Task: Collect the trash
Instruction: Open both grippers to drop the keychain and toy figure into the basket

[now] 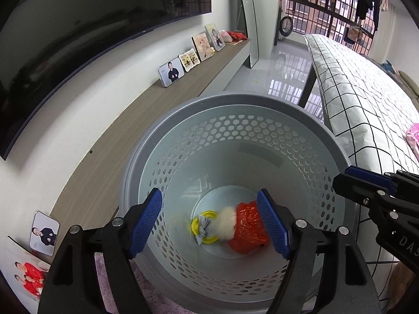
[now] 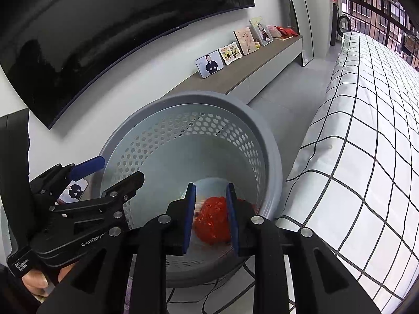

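1. Black gripper arms with blue ribbed pads fill the bottom of both wrist views, each pointing steeply down into a grey waste basket with honeycomb holes in its wall.
2. Left gripper: its jaws stand wide apart, nothing between the pads, nothing touched. It hangs over the basket's mouth.
3. Right gripper: its jaws are narrow, with a small gap between the pads. No object is pinched there; the basket floor shows through the gap.
4. Trash lies on the bottom of the basket: a crumpled red plastic bag, a white fluffy wad touching the bag's left side, a yellow round lid beside that, and a grey twisted scrap lying across the lid.
5. In the right wrist view only the red bag is clear, seen between the narrow pads.
6. A hand holds the left gripper's handle at the lower left of the right wrist view.
7. Behind the basket runs a low wooden shelf along the wall, carrying framed photos, with a large dark television mounted above.
8. To the right of the basket is a bed with a white, black-grid cover, close beside the basket's rim.
9. Cables lie on the floor under the basket in the right wrist view.
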